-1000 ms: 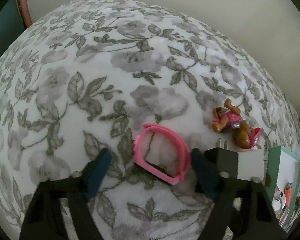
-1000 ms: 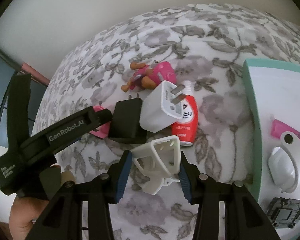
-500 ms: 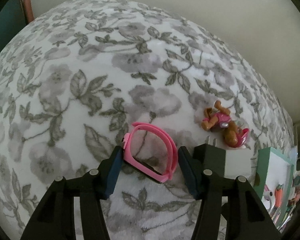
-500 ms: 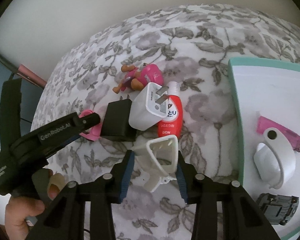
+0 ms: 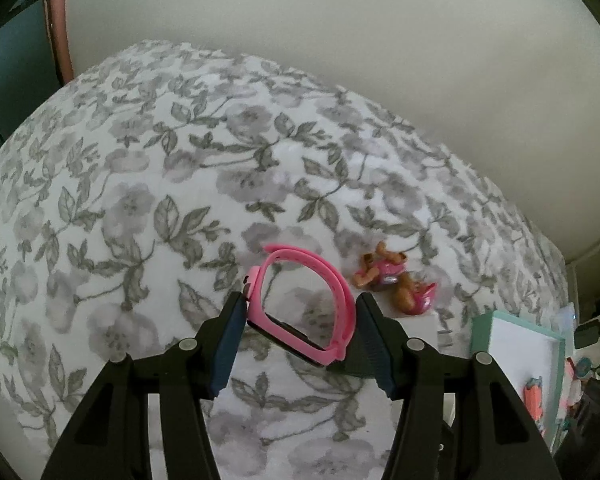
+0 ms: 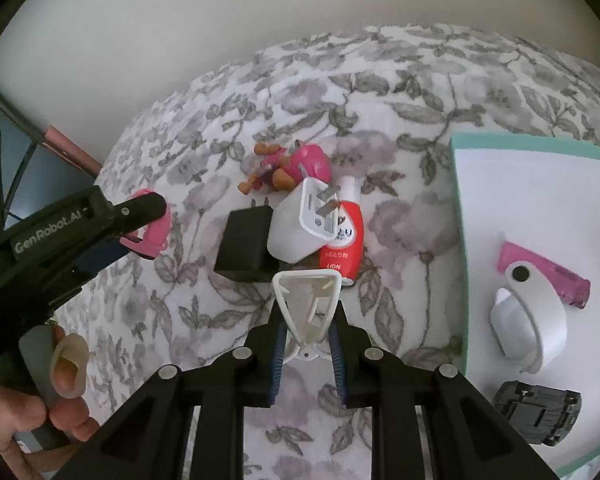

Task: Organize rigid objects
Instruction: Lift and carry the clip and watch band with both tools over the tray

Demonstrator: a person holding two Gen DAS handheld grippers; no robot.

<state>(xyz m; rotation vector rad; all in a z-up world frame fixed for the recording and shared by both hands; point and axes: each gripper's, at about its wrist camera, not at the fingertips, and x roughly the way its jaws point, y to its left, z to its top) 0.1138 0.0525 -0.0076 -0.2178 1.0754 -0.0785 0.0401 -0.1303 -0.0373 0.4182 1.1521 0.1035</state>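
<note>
floral cloth (image 5: 148, 184) | left claw (image 5: 300, 332) grips pink band (image 5: 304, 308) | right claw (image 6: 306, 332) grips white clip (image 6: 306, 300)

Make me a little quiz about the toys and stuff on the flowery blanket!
1. True or false: the left gripper is clamped on the pink wristband.
2. What does the right gripper hold: A) white plastic frame B) red bottle C) black charger?
3. Fill in: the white charger leans on the red ____.

Key: 1 true. 2 A. 3 bottle.
</note>
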